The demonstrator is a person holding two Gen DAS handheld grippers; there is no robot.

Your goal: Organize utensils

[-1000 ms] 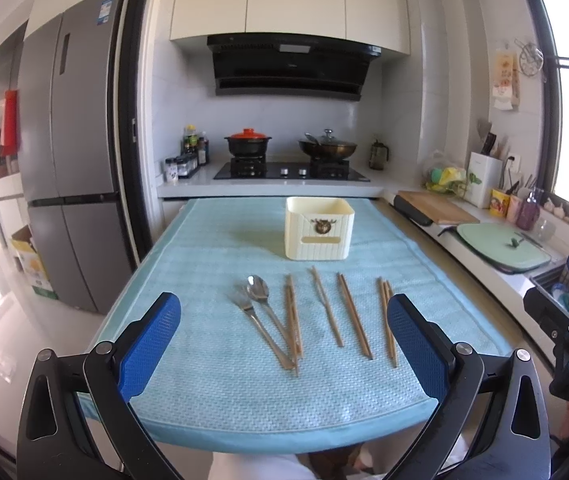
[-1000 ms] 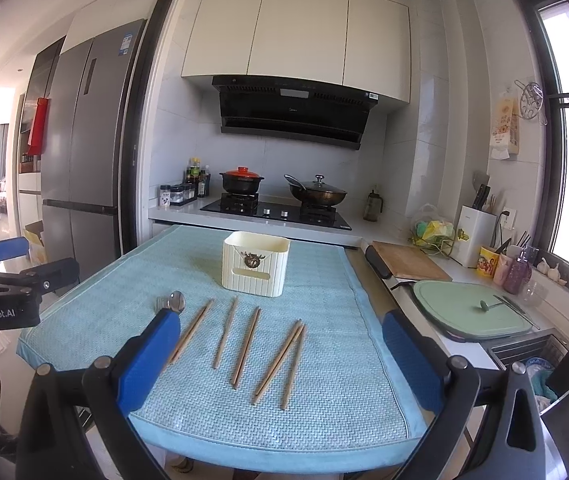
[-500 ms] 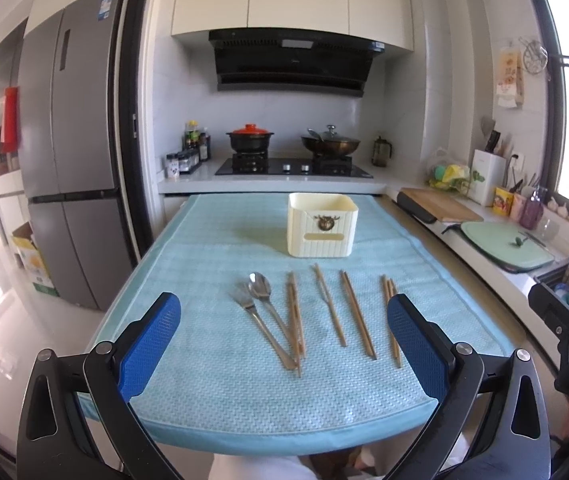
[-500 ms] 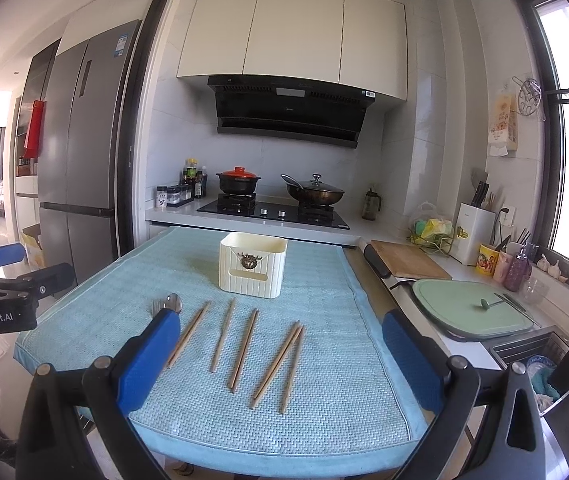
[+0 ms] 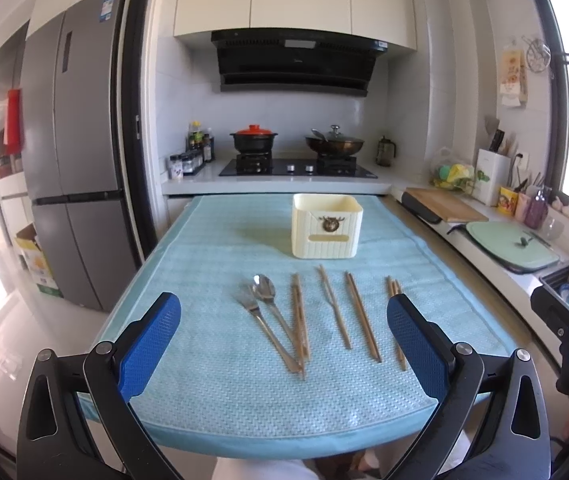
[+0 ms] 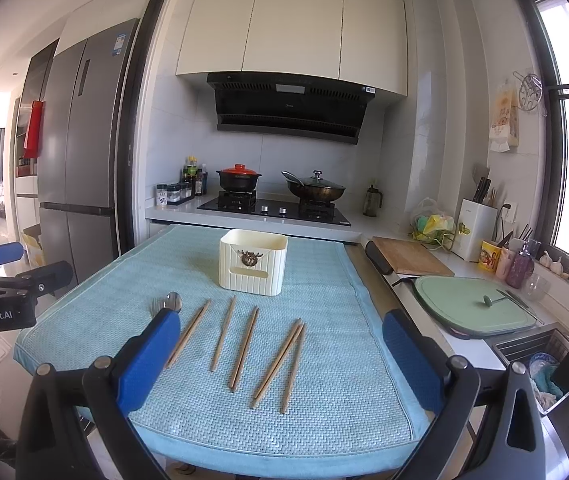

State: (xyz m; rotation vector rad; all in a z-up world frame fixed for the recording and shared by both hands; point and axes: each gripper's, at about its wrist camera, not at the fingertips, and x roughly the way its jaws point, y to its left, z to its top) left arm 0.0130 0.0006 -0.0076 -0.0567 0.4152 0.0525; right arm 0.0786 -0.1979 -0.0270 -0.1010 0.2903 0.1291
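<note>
Both cameras have lifted slightly since the earlier frames, so the table sits a little lower in each view, while the utensils lie where they were. The left gripper [image 5: 284, 334] hovers above the near edge of the blue mat [image 5: 212, 256], its blue pads [image 5: 150, 346] spread wide and holding nothing. Between and beyond those pads lie a fork [image 5: 262, 326], a spoon [image 5: 270, 304] and several wooden chopsticks [image 5: 362, 316], all flat on the mat and clear of the fingers. The cream utensil holder [image 5: 326, 226] stands upright farther back, behind the row. The right gripper [image 6: 280, 360] is likewise wide apart and empty, with chopsticks [image 6: 244, 346] lying ahead between its pads [image 6: 146, 364]; the spoon's bowl [image 6: 173, 301] peeks just past the left pad, with probably the fork beside it.
</note>
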